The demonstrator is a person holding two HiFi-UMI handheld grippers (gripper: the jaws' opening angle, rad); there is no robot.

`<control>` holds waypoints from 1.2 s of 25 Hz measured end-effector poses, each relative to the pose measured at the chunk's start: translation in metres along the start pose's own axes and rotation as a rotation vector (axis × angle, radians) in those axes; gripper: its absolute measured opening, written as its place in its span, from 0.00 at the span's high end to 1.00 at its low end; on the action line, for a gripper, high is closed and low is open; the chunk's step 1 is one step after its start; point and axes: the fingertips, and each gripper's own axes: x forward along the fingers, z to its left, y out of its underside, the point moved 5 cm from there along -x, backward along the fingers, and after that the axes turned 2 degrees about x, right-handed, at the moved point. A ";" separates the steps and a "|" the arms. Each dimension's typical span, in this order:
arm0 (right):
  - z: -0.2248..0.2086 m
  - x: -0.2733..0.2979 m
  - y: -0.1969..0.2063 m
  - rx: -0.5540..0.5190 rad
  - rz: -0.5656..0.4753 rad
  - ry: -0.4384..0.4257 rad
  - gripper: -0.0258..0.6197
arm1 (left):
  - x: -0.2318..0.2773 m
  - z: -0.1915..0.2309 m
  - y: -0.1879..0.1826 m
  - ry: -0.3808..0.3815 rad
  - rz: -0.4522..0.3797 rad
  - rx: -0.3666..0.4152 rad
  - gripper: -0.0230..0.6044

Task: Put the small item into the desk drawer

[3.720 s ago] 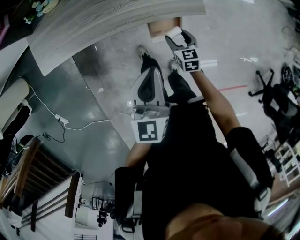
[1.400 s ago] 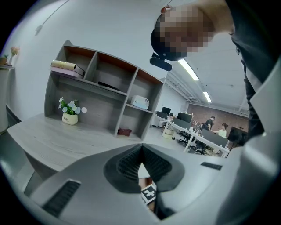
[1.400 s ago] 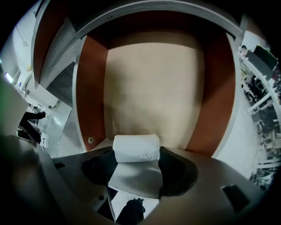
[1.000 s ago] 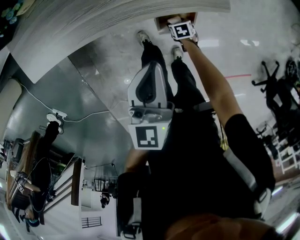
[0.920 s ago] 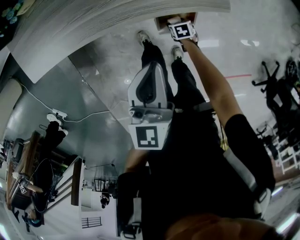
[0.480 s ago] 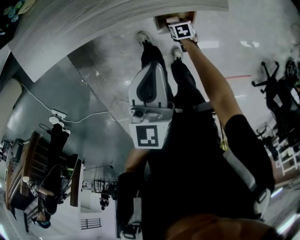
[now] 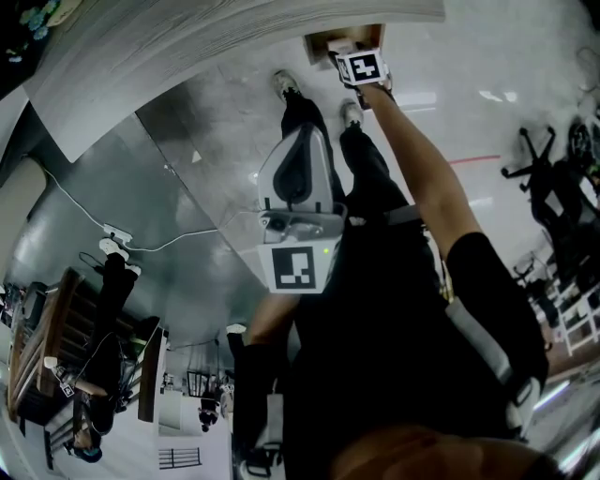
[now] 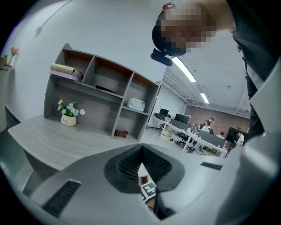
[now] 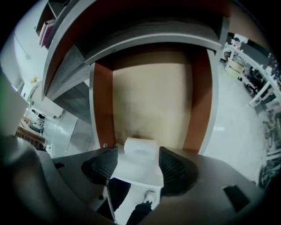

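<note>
Head view: open desk drawer (image 7: pixel 319 42) at 12 o'clock under the worktop (image 7: pixel 234 28) edge, right claw (image 7: pixel 349 54) at its mouth; left claw (image 7: pixel 300 141) well back, at 6 o'clock from it.

Left gripper view: pressed together at the tips, nothing between.

Right gripper view: pinching the white small item (image 9: pixel 140 147), long axis apparently across the pads; bare drawer floor dead ahead at 12 o'clock, nothing seen inside.

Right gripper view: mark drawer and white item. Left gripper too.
drawer (image 9: pixel 151 96), right gripper view, bare inner panel
white item (image 9: pixel 140 148), right gripper view, far end
left gripper (image 8: pixel 141 151), left gripper view, where fingertips meet
</note>
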 end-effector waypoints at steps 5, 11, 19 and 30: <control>0.000 -0.022 -0.001 0.012 -0.037 0.005 0.52 | -0.011 -0.010 -0.004 0.002 -0.020 0.006 0.97; 0.003 -0.056 0.003 0.010 -0.086 -0.015 0.73 | -0.030 -0.031 -0.008 0.006 -0.040 0.019 0.97; 0.007 -0.093 0.017 0.014 -0.120 -0.052 0.91 | -0.054 -0.063 -0.015 0.012 -0.072 0.037 0.97; 0.007 -0.163 0.034 -0.004 -0.189 -0.132 0.96 | -0.092 -0.105 -0.019 -0.034 -0.126 0.104 0.97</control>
